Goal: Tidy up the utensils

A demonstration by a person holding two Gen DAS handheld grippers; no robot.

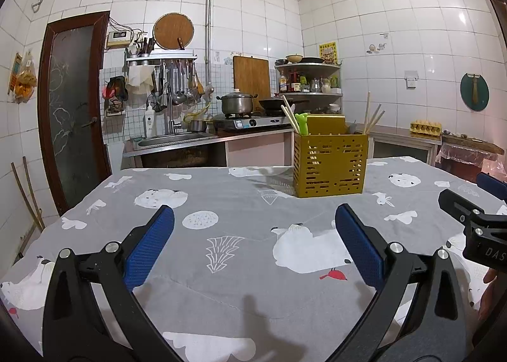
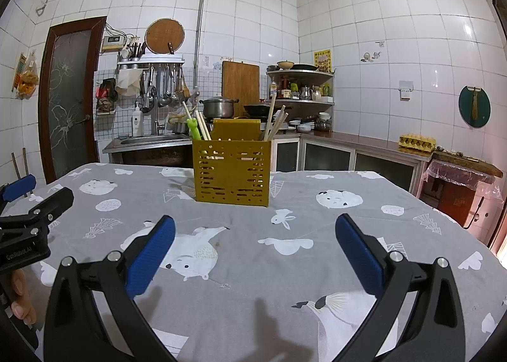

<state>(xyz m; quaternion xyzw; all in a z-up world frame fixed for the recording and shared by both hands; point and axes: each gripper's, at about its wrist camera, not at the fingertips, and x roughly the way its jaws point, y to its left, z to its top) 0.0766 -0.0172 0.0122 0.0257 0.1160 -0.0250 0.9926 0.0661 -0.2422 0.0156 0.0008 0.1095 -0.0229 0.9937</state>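
- Utensils stand in a yellow perforated holder [image 1: 329, 168] near the far edge of the tabletop [image 1: 240, 267], which is covered with a grey animal-print cloth; nothing loose lies on the cloth in either view.
- In the holder, wooden chopsticks [image 2: 275, 122] lean out at the right end, more chopsticks with a green plastic piece [image 2: 194, 129] stand at the left end, and a yellow flat insert rises in the middle.
- The left gripper [image 1: 253, 243] is held wide apart over the near part of the tabletop, its blue pads [image 1: 150, 248] with nothing between them.
- The right gripper [image 2: 255, 249] is likewise spread wide and empty, pointing straight at the holder; each gripper shows at the edge of the other's view, well apart.
- Chopsticks are likely light, stiff and thin, and smooth enough to roll or swivel between pads; a hold across the upper shaft, where they clear the rim, looks best, pulled along their lean.
- The green piece looks like soft plastic or silicone, so it may grip well but flex; its exact form is too small to tell.
- The holder seems light, and may slide on the cloth or tip if a stick drags on its slots.
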